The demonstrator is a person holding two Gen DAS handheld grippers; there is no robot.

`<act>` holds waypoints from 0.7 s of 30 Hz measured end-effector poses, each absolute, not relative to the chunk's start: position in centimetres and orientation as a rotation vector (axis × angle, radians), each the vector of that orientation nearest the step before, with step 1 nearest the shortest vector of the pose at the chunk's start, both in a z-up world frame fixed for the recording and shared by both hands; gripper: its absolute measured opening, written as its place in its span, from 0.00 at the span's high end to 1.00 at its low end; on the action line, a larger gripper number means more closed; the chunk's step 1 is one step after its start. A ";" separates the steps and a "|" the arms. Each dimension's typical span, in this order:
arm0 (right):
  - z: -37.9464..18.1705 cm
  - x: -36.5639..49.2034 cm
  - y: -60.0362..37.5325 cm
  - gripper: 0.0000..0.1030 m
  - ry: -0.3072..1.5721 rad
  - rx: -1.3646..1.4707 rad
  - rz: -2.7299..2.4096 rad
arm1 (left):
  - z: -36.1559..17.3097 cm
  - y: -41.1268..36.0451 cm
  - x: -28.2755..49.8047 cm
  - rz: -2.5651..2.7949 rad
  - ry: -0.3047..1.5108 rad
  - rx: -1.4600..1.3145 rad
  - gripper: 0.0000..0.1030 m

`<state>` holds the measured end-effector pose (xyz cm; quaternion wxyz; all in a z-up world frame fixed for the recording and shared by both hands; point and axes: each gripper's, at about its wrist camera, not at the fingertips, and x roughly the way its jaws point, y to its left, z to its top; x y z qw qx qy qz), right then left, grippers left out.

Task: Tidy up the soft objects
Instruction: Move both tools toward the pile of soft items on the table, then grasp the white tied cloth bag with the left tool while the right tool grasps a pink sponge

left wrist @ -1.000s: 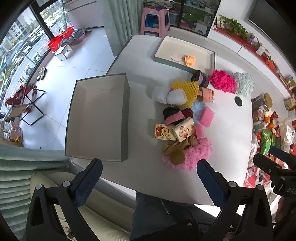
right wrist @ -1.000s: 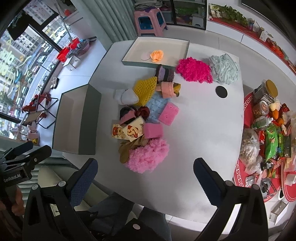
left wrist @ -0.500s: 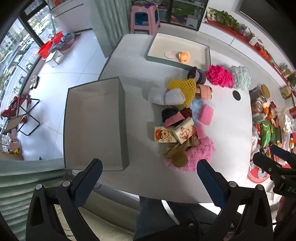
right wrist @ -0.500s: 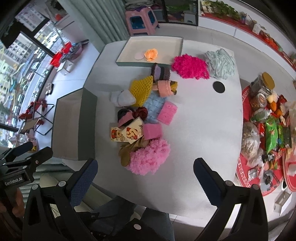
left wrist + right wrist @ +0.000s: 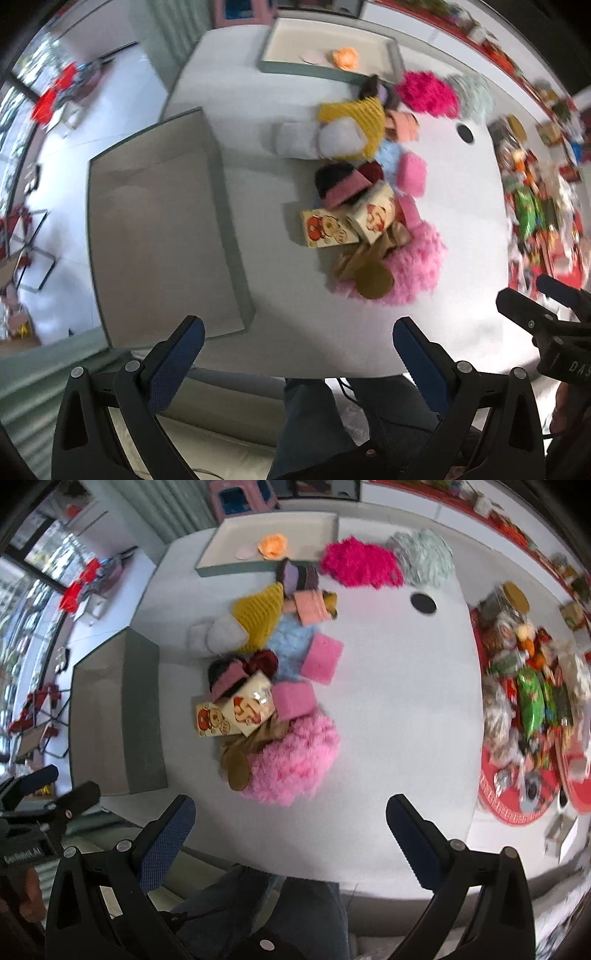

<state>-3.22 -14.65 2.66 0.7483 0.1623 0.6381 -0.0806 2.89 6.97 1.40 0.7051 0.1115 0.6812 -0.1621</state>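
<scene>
A heap of soft things lies mid-table: a light pink fluffy ball (image 5: pixel 413 266) (image 5: pixel 291 760), pink sponges (image 5: pixel 321 659), a yellow knit piece (image 5: pixel 362 114) (image 5: pixel 258 609), a white sock roll (image 5: pixel 314 142), two printed tissue packs (image 5: pixel 328 229) (image 5: pixel 236 710), a magenta pom (image 5: pixel 358 565) and a pale green pom (image 5: pixel 424 555). My left gripper (image 5: pixel 295 354) is open and empty, high above the table's near edge. My right gripper (image 5: pixel 290 830) is open and empty, likewise above the near edge.
A large empty grey-green box (image 5: pixel 110 236) (image 5: pixel 144 716) stands at the table's left. A shallow tray (image 5: pixel 391 55) (image 5: pixel 266 566) at the far edge holds an orange flower (image 5: pixel 273 544). Snack packets on red trays (image 5: pixel 528 716) crowd the right. A black hole (image 5: pixel 423 602) marks the tabletop.
Both grippers have come closer to the table, so the heap and boxes look larger. The views are blurred by motion. Nothing on the table has moved.
</scene>
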 end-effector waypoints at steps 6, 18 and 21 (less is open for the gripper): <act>1.9 -3.9 -13.7 0.00 1.390 0.415 -0.242 | 1.5 7.1 4.0 -0.412 1.490 0.304 0.00; -0.1 -1.3 -14.1 0.00 1.416 0.390 -0.230 | -0.3 5.6 7.6 -0.347 1.499 0.228 0.00; -0.7 0.0 -15.8 0.00 1.418 0.394 -0.233 | -1.6 4.8 9.6 -0.285 1.523 0.151 0.00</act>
